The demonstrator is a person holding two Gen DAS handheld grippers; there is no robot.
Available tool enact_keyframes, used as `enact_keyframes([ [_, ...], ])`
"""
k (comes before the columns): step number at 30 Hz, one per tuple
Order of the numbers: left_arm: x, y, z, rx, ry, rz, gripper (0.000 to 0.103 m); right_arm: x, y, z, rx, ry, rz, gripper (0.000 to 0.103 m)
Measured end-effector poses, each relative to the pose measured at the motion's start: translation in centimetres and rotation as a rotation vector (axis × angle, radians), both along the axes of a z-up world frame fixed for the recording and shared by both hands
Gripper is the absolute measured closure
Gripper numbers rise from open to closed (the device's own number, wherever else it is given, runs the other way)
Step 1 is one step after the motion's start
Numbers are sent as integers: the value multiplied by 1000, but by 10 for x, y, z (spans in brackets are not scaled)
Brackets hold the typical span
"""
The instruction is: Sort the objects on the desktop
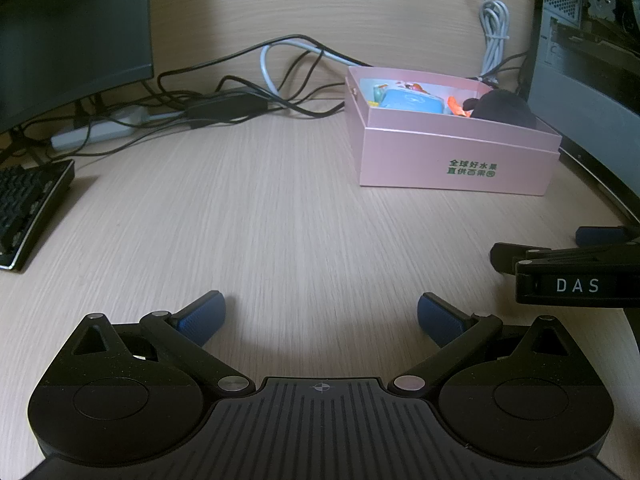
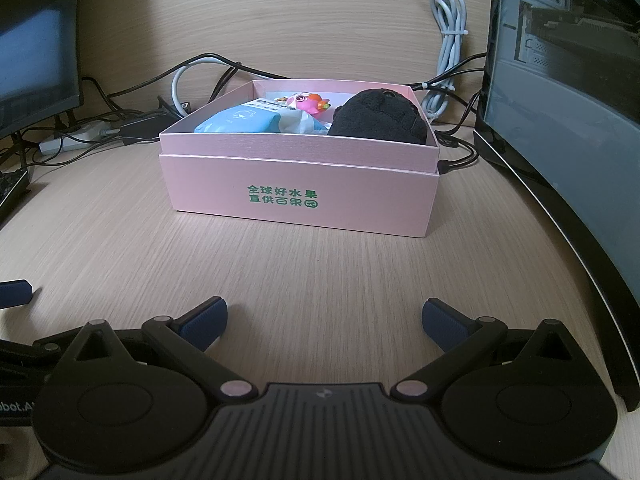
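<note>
A pink cardboard box [image 2: 300,204] with green lettering sits on the wooden desk, straight ahead of my right gripper [image 2: 325,320] and to the front right of my left gripper [image 1: 321,316]. Inside lie a light blue tissue pack [image 2: 236,120], a pink and orange toy [image 2: 310,103] and a black plush item [image 2: 380,118]. From the left wrist view the same box [image 1: 460,160] shows the blue pack [image 1: 412,102] and the black plush [image 1: 506,108]. Both grippers hover low over bare desk, open, with nothing between their blue pads. The right gripper's body [image 1: 576,276] shows at the left view's right edge.
A tangle of black and white cables [image 1: 248,92] lies behind the box. A monitor [image 1: 72,32] and keyboard [image 1: 28,208] stand at the left. A computer case [image 2: 568,80] rises close on the right. A bundled grey cable [image 2: 450,40] hangs at the back.
</note>
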State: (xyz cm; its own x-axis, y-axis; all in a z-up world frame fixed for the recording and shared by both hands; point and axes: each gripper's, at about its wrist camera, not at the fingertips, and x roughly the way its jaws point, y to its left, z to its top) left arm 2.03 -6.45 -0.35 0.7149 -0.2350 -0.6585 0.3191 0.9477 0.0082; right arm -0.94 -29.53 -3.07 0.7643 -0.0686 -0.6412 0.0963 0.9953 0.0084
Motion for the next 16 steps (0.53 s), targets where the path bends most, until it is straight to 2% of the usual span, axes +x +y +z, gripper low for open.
enact_keyframes([
  [16, 0, 1, 0, -3, 1, 1, 0, 0, 0, 0, 0, 0, 0, 0],
])
